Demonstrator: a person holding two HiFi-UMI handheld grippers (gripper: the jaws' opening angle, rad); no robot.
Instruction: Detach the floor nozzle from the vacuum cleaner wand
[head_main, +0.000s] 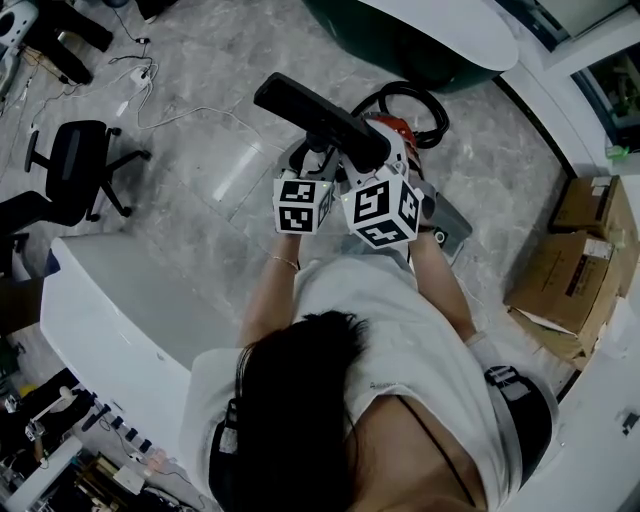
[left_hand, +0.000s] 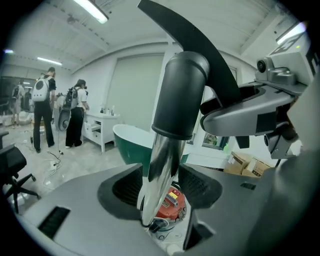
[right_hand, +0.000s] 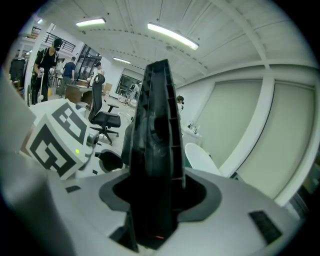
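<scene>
In the head view the black floor nozzle (head_main: 315, 118) is lifted off the floor in front of the person, above the red vacuum body (head_main: 392, 128). My right gripper (right_hand: 155, 200) is shut on the floor nozzle (right_hand: 155, 145), which fills the gap between its pads. My left gripper (left_hand: 162, 200) is open, and the chrome wand (left_hand: 162, 160) stands between its pads with a little space on each side. The wand runs up into the nozzle's black neck (left_hand: 182, 95). The two marker cubes sit side by side, left (head_main: 300, 205) and right (head_main: 385, 208).
A dark green bathtub (head_main: 420, 40) stands beyond the vacuum, with a black hose (head_main: 415, 100) coiled beside it. Cardboard boxes (head_main: 580, 260) lie at the right, an office chair (head_main: 75, 160) and floor cables at the left. A white counter (head_main: 110, 310) is near the person. People (left_hand: 42, 110) stand far off.
</scene>
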